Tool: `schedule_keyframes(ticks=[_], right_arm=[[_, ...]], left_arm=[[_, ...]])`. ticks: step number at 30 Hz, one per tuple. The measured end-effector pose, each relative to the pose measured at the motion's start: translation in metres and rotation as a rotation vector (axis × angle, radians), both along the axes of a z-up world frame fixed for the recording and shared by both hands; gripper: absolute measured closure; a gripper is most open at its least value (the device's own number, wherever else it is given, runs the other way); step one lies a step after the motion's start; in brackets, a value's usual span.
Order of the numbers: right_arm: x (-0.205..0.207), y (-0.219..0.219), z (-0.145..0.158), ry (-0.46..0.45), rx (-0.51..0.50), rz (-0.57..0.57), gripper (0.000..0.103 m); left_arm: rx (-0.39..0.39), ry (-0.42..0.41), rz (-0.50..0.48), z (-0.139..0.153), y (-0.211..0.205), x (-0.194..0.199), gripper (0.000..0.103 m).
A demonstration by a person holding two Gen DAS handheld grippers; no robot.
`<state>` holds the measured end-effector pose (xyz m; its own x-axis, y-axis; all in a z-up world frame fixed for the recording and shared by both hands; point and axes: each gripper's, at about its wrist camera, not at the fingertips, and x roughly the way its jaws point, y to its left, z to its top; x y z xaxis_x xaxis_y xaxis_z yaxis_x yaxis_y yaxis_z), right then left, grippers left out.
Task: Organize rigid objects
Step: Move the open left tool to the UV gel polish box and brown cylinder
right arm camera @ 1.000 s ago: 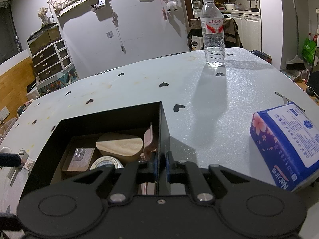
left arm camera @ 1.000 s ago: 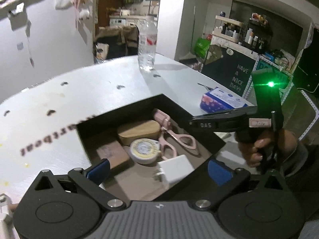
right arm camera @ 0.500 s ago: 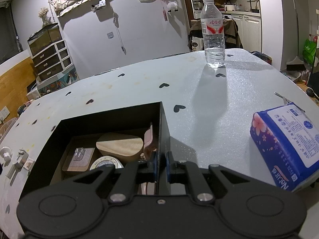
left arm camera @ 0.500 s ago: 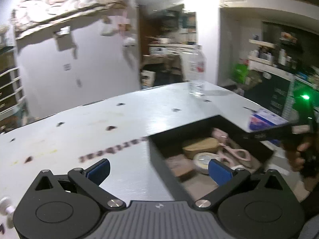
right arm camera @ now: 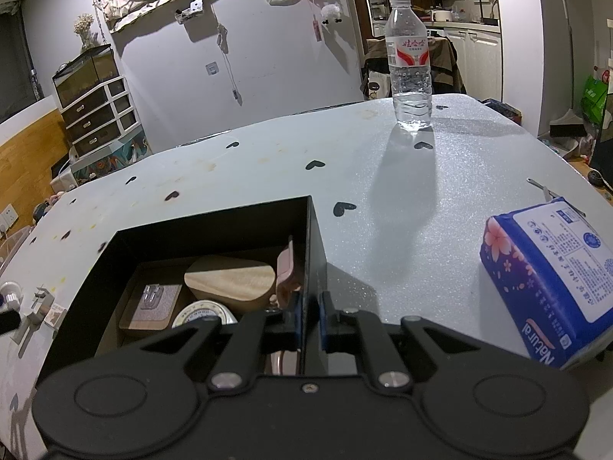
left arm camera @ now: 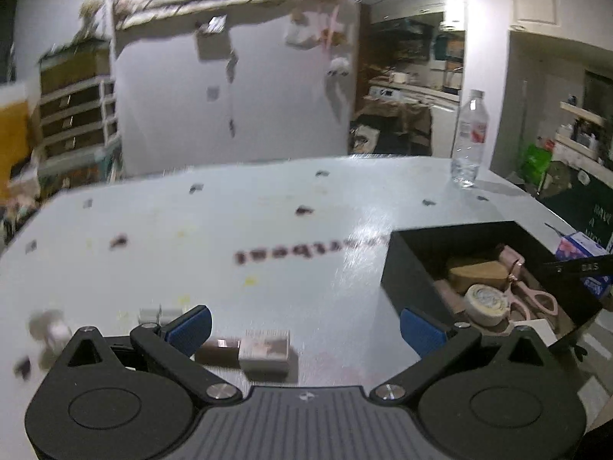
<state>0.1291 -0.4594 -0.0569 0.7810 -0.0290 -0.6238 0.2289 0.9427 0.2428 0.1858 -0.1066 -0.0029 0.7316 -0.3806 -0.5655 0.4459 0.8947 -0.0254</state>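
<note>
On worktop [right arm camera: 440,199], right side: black box [right arm camera: 214,226] as landmark. Right gripper [right arm camera: 308,316] clenched on box's right wall, jaws pinching the thin panel, 1 pad inside, 1 outside. Inside box: wooden block [right arm camera: 230,281] toward far end, tape roll [right arm camera: 203,316] nearer than the block, card with clear hook [right arm camera: 153,304] left of the block, pink scissors [left arm camera: 530,299] along right wall, white adapter [left arm camera: 534,326] at near end. Blue tissue pack [right arm camera: 551,280] right of box, apart from it. Water bottle [right arm camera: 409,65] upright, well beyond box toward far edge.

Left gripper [left arm camera: 304,327] left of box, jaws released wide, nothing between them. Small grey-white block [left arm camera: 266,350] on worktop just beyond left gripper body, between its fingers, touching neither; brown piece [left arm camera: 218,345] joined at its left. Left view motion-blurred; small items further left of box not identifiable.
</note>
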Motion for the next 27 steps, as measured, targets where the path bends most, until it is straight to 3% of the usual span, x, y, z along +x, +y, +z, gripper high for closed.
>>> schedule_keyframes(ticks=[5,11,27], right_arm=[[0.000,0.000,0.000,0.000,0.000,0.000,0.094],[0.000,0.000,0.000,-0.001,0.001,0.000,0.094],[0.003,0.001,-0.003,0.014,-0.007,-0.006,0.094]], left_arm=[[-0.047,0.125,0.002,-0.026,0.012,0.010,0.000],[-0.040,0.186,0.019,-0.049,0.021,0.031,0.000],[0.024,0.140,0.053,-0.060,0.027,0.075,0.001]])
